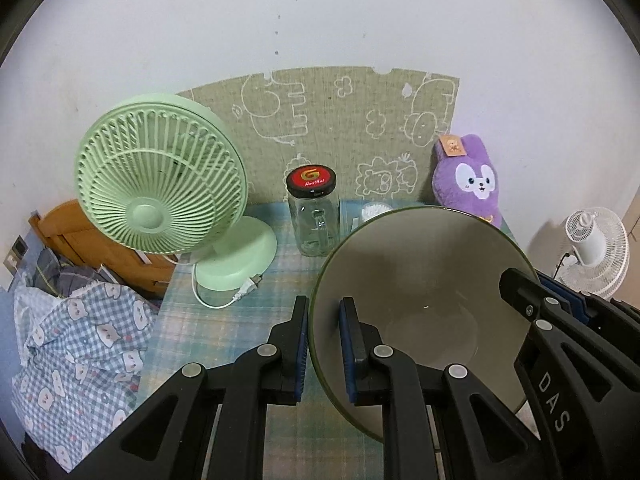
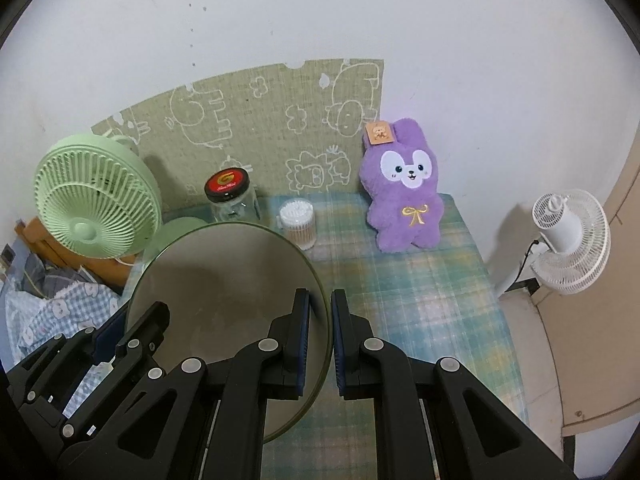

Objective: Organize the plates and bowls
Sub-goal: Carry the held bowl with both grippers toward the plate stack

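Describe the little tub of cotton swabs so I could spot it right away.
Start at the green cartoon mat against the wall, then drop to the plaid tablecloth below it. There, between the red-lidded glass jar and the purple plush rabbit, stands the cotton swab tub: small, clear, packed with white tips.

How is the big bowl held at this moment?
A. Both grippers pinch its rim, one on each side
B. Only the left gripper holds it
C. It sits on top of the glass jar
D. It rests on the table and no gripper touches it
A: the left gripper pinches one side of the bowl rim and the right gripper pinches the opposite side, each with one finger inside and one outside.
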The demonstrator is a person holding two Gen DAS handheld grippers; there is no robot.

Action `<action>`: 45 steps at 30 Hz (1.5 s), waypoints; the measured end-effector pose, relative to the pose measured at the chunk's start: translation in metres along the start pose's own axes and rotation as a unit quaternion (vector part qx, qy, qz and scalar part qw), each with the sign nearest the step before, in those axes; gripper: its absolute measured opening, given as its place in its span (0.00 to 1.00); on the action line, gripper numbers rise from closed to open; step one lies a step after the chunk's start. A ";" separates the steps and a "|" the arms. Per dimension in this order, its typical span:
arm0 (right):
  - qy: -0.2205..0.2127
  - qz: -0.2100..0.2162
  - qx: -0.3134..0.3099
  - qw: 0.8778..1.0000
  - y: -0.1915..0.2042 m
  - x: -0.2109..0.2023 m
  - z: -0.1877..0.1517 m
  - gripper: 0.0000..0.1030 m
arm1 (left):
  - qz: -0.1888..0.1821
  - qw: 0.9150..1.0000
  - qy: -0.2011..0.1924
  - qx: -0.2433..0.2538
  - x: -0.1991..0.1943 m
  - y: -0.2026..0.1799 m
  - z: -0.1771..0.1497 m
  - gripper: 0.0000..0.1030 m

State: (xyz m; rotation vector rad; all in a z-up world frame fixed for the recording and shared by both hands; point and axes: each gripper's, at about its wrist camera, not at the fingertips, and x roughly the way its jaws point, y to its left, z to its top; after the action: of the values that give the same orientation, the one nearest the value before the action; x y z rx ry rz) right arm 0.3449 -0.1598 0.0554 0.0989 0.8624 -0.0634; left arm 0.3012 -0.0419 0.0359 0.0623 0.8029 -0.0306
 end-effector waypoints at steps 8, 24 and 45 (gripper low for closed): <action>-0.015 -0.002 0.004 1.000 0.008 -0.040 -0.015 0.13 | -0.007 1.000 -0.016 -0.003 -0.036 0.011 -0.012 0.11; -0.020 -0.013 0.001 1.000 0.024 -0.096 -0.069 0.13 | -0.023 1.000 -0.016 -0.011 -0.080 0.033 -0.057 0.11; 0.044 -0.037 0.006 0.998 0.017 -0.079 -0.154 0.13 | -0.047 0.998 0.049 0.002 -0.063 0.028 -0.135 0.11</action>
State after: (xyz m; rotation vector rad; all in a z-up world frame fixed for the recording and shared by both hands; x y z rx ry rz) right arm 0.1789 -0.1243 0.0167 0.0820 0.9539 -0.1356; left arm 0.1620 -0.0043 -0.0104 0.0308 0.9035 -0.1185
